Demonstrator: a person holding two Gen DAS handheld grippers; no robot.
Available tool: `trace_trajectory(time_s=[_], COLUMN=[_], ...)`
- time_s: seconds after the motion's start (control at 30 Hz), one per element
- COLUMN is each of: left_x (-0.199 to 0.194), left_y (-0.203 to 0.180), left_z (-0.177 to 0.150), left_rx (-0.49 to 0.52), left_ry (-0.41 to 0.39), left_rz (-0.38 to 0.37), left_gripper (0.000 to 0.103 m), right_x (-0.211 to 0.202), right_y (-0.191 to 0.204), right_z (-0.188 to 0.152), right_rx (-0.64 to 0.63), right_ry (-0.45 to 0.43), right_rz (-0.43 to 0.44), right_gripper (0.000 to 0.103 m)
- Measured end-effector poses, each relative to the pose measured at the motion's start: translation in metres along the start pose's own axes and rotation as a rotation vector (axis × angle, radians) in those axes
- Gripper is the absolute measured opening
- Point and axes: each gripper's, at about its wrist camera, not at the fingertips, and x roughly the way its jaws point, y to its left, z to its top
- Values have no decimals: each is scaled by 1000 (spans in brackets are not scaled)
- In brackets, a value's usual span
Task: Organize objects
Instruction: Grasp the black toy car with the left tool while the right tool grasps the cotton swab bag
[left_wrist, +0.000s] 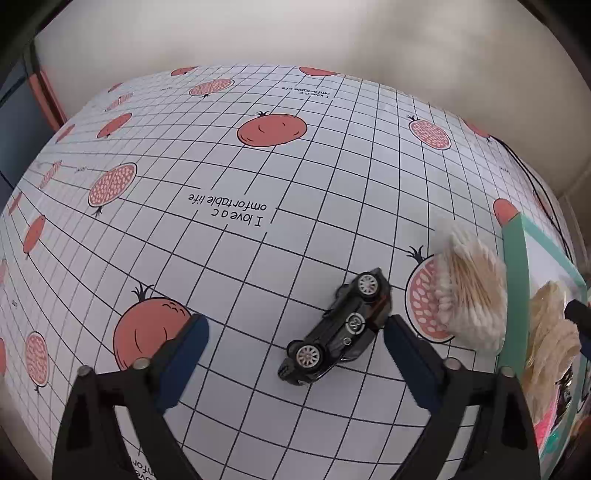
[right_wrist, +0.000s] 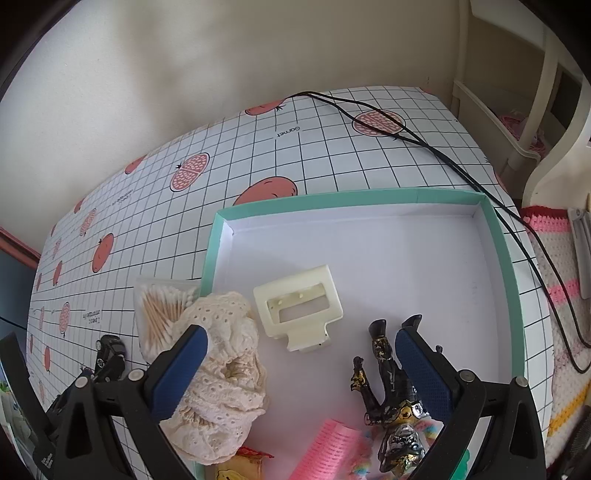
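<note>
While the shallow mint-green cardboard tray with the white floor (right_wrist: 511, 295) already holds most of the clutter, the small black die-cast toy car (left_wrist: 338, 328) lies on its side on the bench (left_wrist: 258, 258), outside the tray's left wall, so the step in hand looks like fetching that car. Left tool (left_wrist: 295, 343) hovers over it, wide open, nothing gripped, car between the blue pads (left_wrist: 192, 343) but nearer the right one. Clear bag of wooden cotton swabs (left_wrist: 469, 291) sits just beside the tray's left wall, also outside, between car and tray. Inside the tray: cream plastic claw clip (right_wrist: 299, 306) mid-floor, black-and-gold figurine (right_wrist: 391, 391) and pink hair roller (right_wrist: 328, 446) at the near edge, cream lace fabric bundle (right_wrist: 221, 373) draped over the left wall. Right tool (right_wrist: 299, 354) hangs over the tray, wide open, empty. Next move, my read: centre the left tool on the car body, descend, close across its narrow width, lift, carry over the swabs into the tray. Swab bag likely follows.
</note>
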Motion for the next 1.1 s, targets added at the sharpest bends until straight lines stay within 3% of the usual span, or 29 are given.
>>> trace_trajectory(time_s=[0.1, 0.4, 0.57, 0.67, 0.77, 1.1], left_x=[0, -7, -3, -2, -2, -2], left_y=[2, 17, 23, 19, 12, 22], left_z=[1, 9, 10, 10, 8, 7], left_rx=[-13, -77, -98, -83, -60, -106], left_ry=[2, -65, -57, -51, -44, -41], left_rz=[-25, -16, -38, -61, -64, -82], left_gripper=[77, 76, 76, 65, 64, 64], right_x=[-1, -19, -24, -23, -19, -9], right_y=[-1, 5, 29, 48, 68, 112], right_z=[1, 5, 3, -1, -8, -24], right_rx=[9, -3, -76, -136, -202, -310], right_ry=[-6, -87, -137, -158, -159, -185], right_rz=[-1, 33, 80, 107, 129, 181], right_gripper=[103, 103, 103, 103, 102, 73])
